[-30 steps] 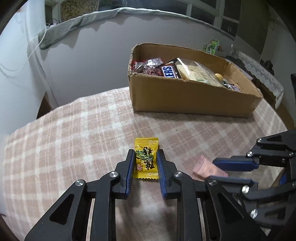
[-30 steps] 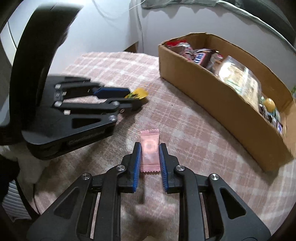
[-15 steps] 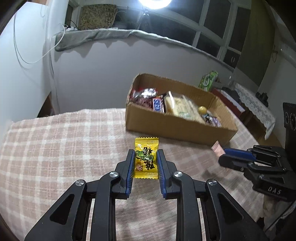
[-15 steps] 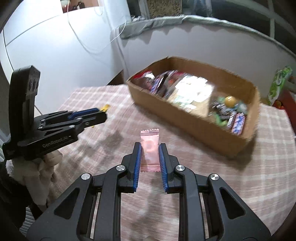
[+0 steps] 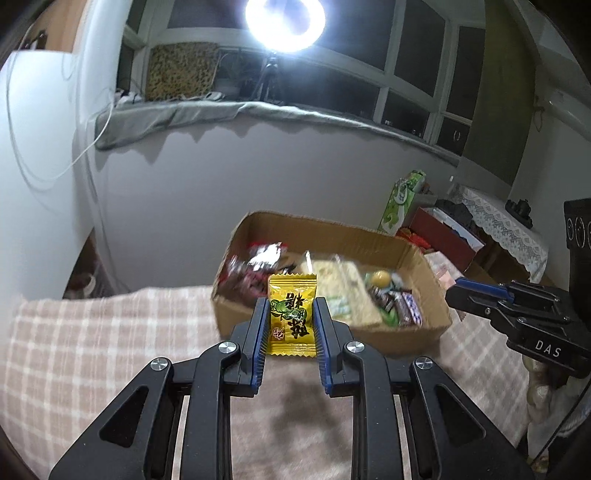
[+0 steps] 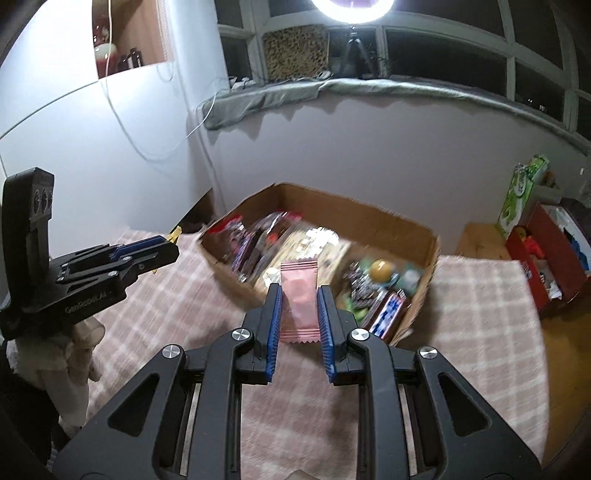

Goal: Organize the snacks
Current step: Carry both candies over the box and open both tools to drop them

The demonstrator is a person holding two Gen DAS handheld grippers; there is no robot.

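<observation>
My left gripper [image 5: 291,308] is shut on a yellow candy packet [image 5: 291,317] and holds it in the air in front of the cardboard box [image 5: 317,232]. My right gripper [image 6: 300,295] is shut on a pink candy packet [image 6: 300,299], also raised, in front of the same box [image 6: 391,221]. The box holds several wrapped snacks. The left gripper shows at the left in the right wrist view [image 6: 162,251], with a yellow corner at its tip. The right gripper shows at the right in the left wrist view [image 5: 465,291].
The table [image 5: 92,343] has a pink checked cloth. Behind it are a white wall and a window ledge with grey cloth [image 5: 221,110]. A green bag [image 5: 402,199] and a red box [image 6: 546,251] stand on the right beyond the table. A bright ring lamp [image 5: 284,18] shines above.
Both grippers have lifted their packets off the cloth and risen, moving toward the box. The views now look down into the box from higher up.
</observation>
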